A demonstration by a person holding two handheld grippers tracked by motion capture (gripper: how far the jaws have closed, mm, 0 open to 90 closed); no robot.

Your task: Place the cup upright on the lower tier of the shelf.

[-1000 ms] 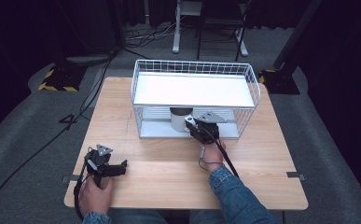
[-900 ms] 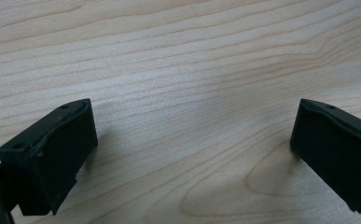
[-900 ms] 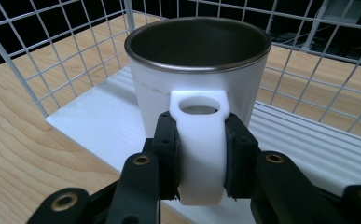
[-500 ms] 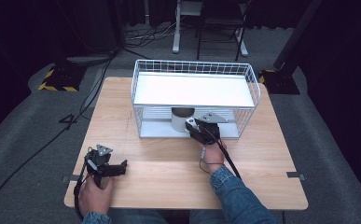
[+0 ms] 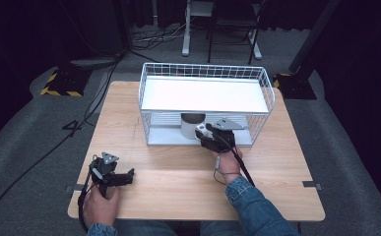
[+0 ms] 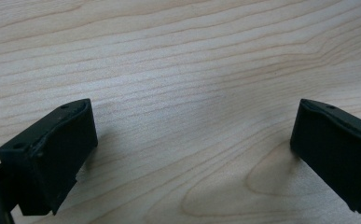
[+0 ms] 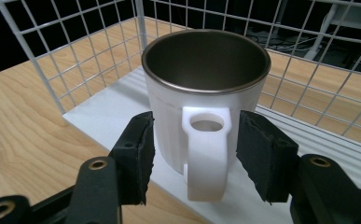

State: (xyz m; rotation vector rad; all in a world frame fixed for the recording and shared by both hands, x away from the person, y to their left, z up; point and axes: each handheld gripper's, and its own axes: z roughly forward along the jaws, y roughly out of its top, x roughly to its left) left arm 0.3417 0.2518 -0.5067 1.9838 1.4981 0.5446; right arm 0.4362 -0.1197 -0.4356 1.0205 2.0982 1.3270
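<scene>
A white mug (image 5: 191,126) with a dark metal inside stands on the lower white floor of a wire rack (image 5: 144,86), under its upper white shelf. My right gripper (image 5: 204,135) reaches into the rack's front. In the right gripper view the mug (image 7: 206,88) is upright with its handle (image 7: 207,154) facing me. The right gripper (image 7: 197,142) is open, one jaw on each side of the handle, with a gap on both sides. My left gripper (image 5: 127,177) rests low on the table at the front left. It is open (image 6: 192,149) over bare wood.
The wooden table (image 5: 178,172) has bare room in front of the rack and between my hands. The rack's wire walls (image 7: 52,60) close in the mug's sides and back. Chairs, cables and dark floor lie beyond the far edge.
</scene>
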